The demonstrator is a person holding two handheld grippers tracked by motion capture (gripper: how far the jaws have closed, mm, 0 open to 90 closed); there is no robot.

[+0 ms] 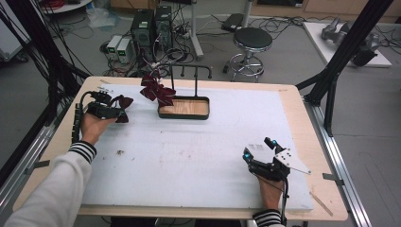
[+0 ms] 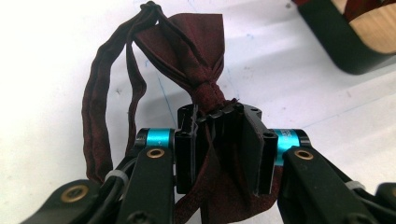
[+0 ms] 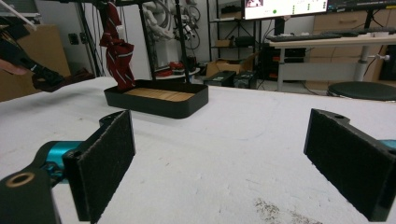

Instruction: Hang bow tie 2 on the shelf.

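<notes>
Dark red bow tie [image 2: 198,51] clamped at its knot in left tool [image 2: 219,140], raised just above worktop [image 1: 198,156] left of hanger stand [image 1: 184,108]. Light, limp, non-fragile fabric with dangling strap loop; best held at stiff knot. Right tool [image 3: 219,158] wide apart, empty.

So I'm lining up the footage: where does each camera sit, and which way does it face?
High view: above the person's side, looking forward and down at the table; forearms show.
Left gripper view: on the left gripper, fingers shut on the dark red bow tie.
Right gripper view: low on the right gripper, facing the stand tray, shared with the other views.
</notes>
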